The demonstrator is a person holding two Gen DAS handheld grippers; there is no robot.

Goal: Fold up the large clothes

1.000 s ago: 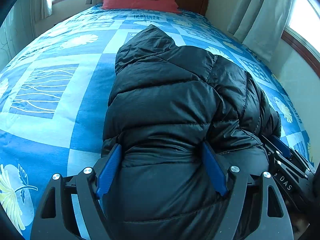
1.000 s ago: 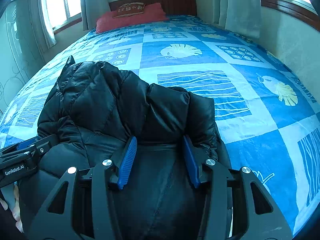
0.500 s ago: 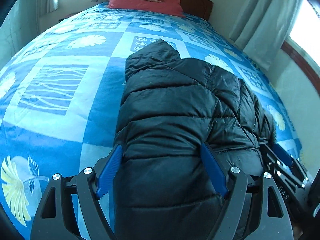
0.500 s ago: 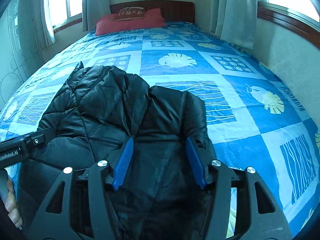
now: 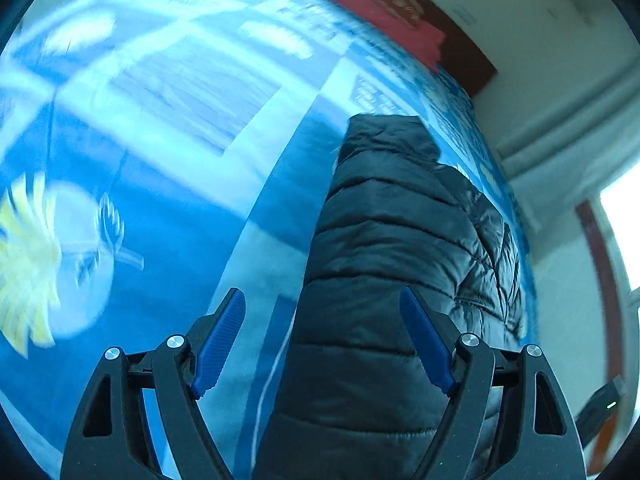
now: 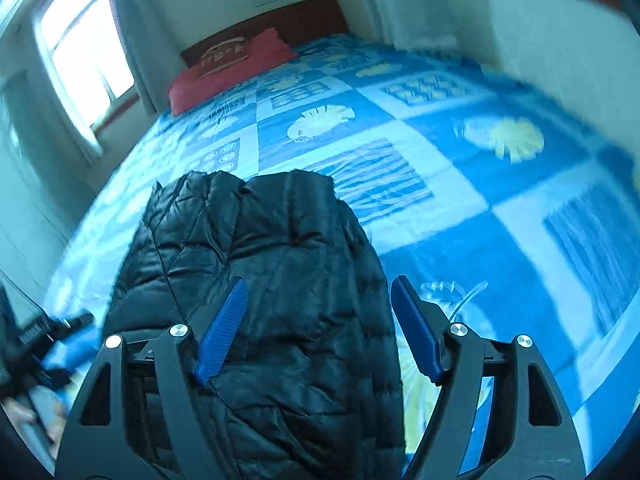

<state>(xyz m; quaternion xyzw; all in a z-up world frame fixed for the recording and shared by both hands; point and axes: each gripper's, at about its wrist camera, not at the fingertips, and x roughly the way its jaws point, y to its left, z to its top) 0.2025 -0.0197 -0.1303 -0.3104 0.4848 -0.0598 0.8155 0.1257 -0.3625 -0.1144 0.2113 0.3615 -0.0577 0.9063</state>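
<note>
On the blue patterned bed [image 5: 168, 184], toward its foot edge, lies the black puffer jacket [image 5: 384, 264], bunched into a thick, narrow bundle pointing at the red pillow [image 6: 224, 76]. Over it the left claw [image 5: 322, 344] stands spread, pinching nothing, and the right claw [image 6: 316, 332] likewise gapes. Light, springy and slick-shelled, the jacket will likely puff back open, so a deep bite on a quilted seam or hem seems wisest.
</note>
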